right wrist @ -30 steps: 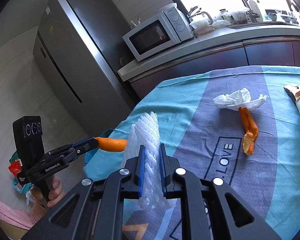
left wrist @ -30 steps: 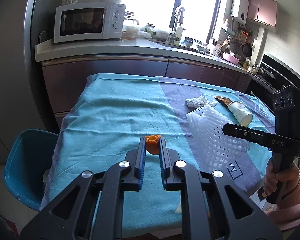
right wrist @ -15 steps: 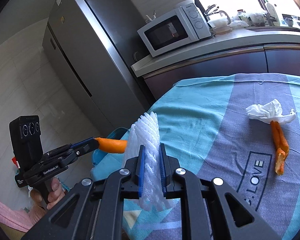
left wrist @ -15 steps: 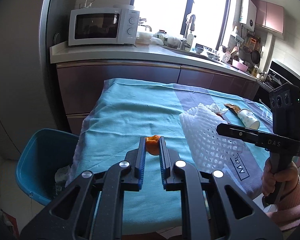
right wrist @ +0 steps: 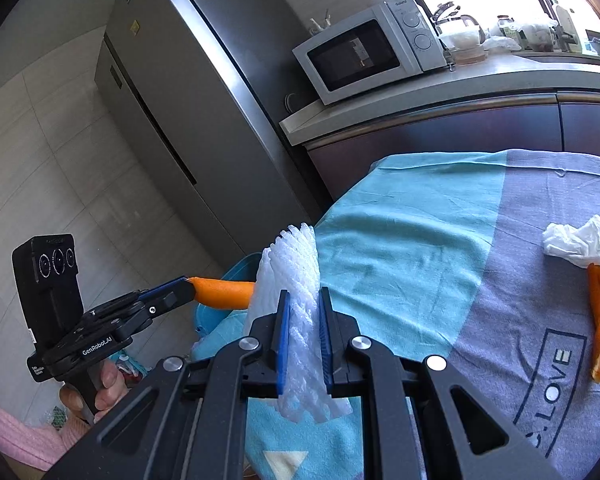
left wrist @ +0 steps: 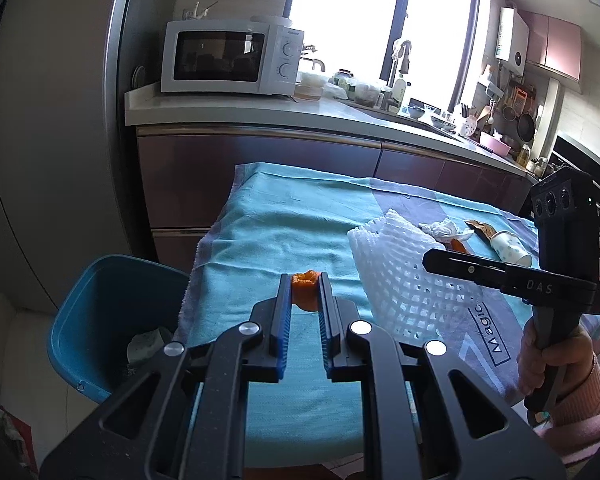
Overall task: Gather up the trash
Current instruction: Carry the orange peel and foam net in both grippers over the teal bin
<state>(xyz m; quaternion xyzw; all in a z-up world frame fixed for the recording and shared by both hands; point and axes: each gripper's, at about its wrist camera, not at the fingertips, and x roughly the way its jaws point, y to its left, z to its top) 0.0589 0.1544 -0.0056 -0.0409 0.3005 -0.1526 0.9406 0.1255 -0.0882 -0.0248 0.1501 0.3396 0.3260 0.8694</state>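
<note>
Left gripper (left wrist: 305, 280) clamps an orange peel (left wrist: 305, 289); right gripper (right wrist: 304, 300) pinches white foam net (right wrist: 296, 280), both frame centre. Only left view shows the blue bin (left wrist: 100, 300), lower left, and a paper cup (left wrist: 510, 247).

"GenRobot.AI" on left gripper (right wrist: 188, 282); "LOVE" on tablecloth (right wrist: 420, 240).

Orange peel (left wrist: 305, 289) held, white foam net (right wrist: 296, 304) held

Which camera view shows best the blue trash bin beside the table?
The left wrist view: the blue trash bin shows its open top, rim and some white trash inside. In the right wrist view only a small piece of its rim appears, behind the white foam net.
</note>
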